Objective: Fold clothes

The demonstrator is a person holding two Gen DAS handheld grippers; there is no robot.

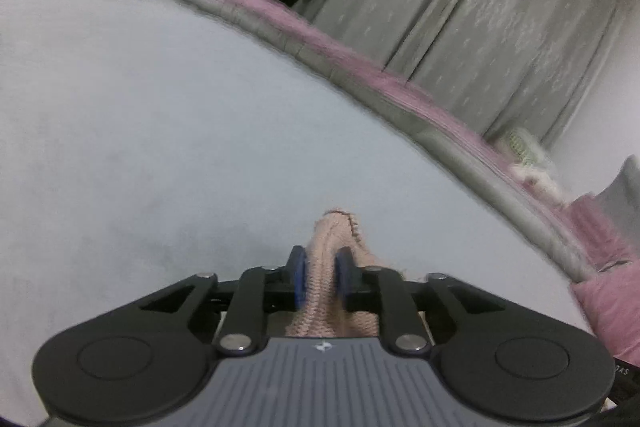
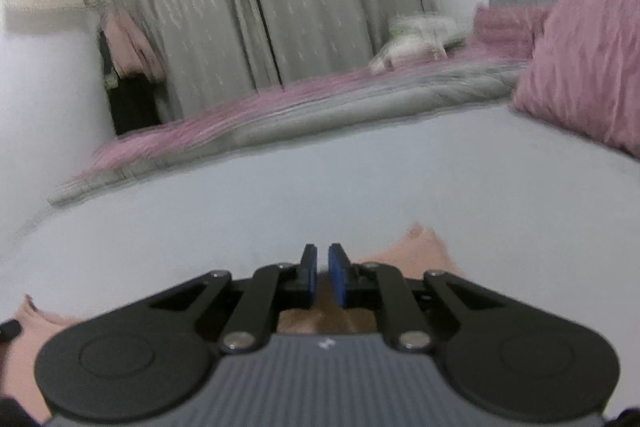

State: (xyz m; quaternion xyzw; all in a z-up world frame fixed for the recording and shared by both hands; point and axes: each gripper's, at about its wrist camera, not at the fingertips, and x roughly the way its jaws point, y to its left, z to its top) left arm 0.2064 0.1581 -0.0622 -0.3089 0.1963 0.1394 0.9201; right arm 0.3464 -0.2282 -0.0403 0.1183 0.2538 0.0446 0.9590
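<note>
Left tongs (image 1: 322, 277): clamped on a bunched pink knit garment (image 1: 336, 231).
Right tongs (image 2: 323, 275): nearly together, seemingly pinching pink cloth (image 2: 416, 247).
Bed (image 1: 160, 147): pale sheet underneath.

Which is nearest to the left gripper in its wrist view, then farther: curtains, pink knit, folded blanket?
1. Pink knit: clamped between the pads of the left gripper.
2. Folded blanket: grey and pink strip along the far edge of the bed, running to the right.
3. Curtains: grey, behind the blanket, upper right.
</note>
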